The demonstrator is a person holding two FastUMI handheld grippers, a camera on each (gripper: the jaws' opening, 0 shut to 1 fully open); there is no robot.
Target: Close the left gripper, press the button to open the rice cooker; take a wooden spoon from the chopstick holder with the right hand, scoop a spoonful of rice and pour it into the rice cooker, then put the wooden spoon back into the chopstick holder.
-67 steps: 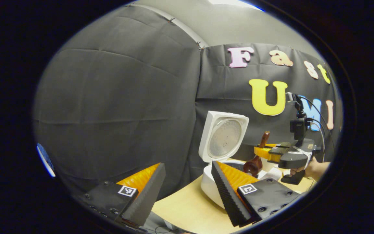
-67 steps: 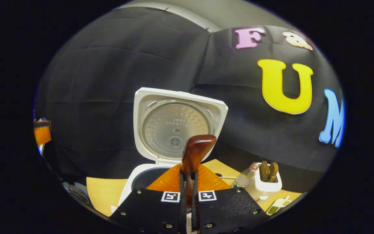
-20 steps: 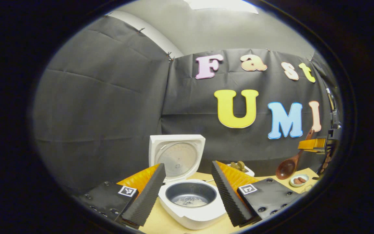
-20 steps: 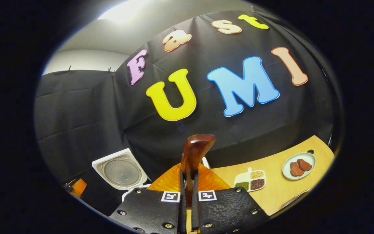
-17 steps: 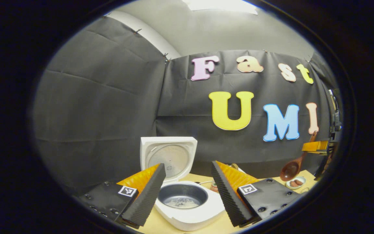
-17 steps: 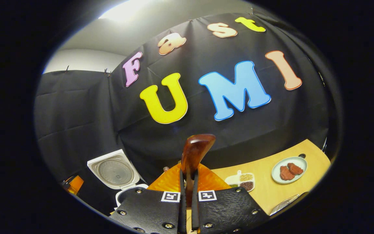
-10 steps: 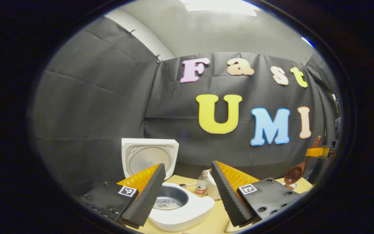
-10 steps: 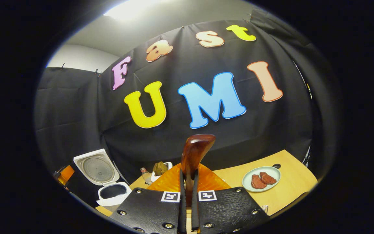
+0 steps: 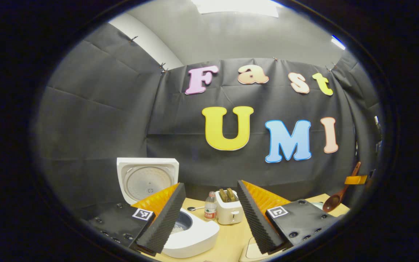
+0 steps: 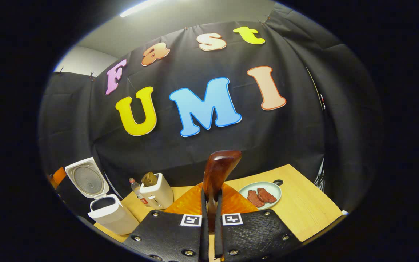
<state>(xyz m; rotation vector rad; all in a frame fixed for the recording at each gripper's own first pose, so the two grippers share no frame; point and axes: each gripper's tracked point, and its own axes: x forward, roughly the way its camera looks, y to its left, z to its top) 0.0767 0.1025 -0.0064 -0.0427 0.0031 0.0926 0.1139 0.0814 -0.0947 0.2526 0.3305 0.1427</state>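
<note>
The white rice cooker (image 9: 195, 238) stands with its lid (image 9: 147, 178) up, and some rice lies in its dark pot. It sits low on the left in the right gripper view, as rice cooker (image 10: 109, 216). Right of it stands the white chopstick holder (image 9: 228, 213), seen again as chopstick holder (image 10: 157, 195), with wooden utensils in it. My left gripper (image 9: 210, 185) is open and empty in front of the cooker and holder. My right gripper (image 10: 211, 198) is shut on the wooden spoon (image 10: 219, 169). Far right in the left gripper view, the spoon's bowl (image 9: 331, 204) hangs down over the table.
A small plastic bottle (image 9: 210, 206) stands between cooker and holder. A pale green plate (image 10: 276, 189) with reddish pieces lies on the wooden table (image 10: 307, 214) to the right. The edge of a pale dish (image 9: 247, 253) lies just under my left gripper.
Both views have swung right, so the cooker now sits further left. My right gripper carried the spoon away from the cooker, out over the table's right side, and stays shut on it.
</note>
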